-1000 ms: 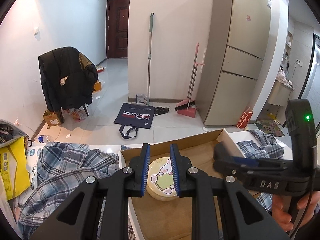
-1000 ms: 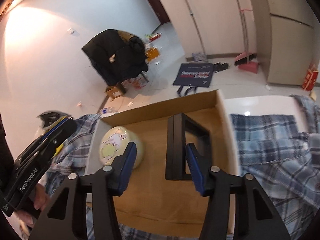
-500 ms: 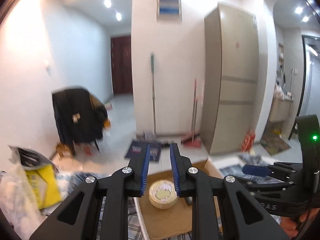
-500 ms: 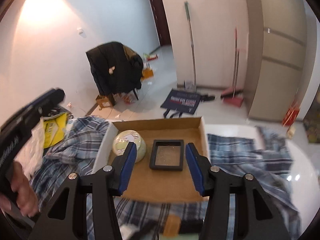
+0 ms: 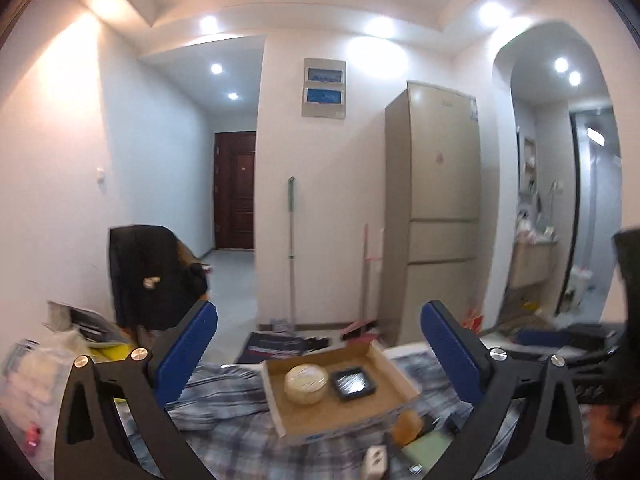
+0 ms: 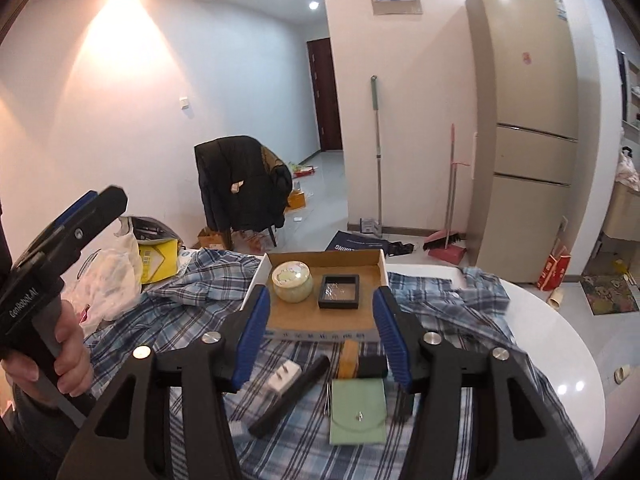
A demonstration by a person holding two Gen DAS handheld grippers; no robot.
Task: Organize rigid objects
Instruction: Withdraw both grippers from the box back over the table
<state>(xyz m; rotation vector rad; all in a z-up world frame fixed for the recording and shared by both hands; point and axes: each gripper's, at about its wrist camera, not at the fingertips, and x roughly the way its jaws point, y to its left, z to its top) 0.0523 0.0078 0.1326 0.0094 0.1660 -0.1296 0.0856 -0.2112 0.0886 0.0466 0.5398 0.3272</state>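
A shallow cardboard box lies on the plaid cloth and holds a round cream tin and a black square frame. Nearer me on the cloth lie a white plug, a black bar, a green pouch and an amber block. My right gripper hovers above these, its jaws opening with nothing between them. My left gripper is pulled back and high, jaws opening wide and empty; the box and tin lie far below it.
The round white table carries a rumpled plaid cloth, plastic bags and a yellow packet at the left. A hand holds the left gripper's grip. Beyond stand a chair with a dark jacket, a fridge, a mop and a broom.
Both grippers have drawn back and up from the box. The black frame now lies flat in the box. Both sets of jaws stand wider, the left much wider.
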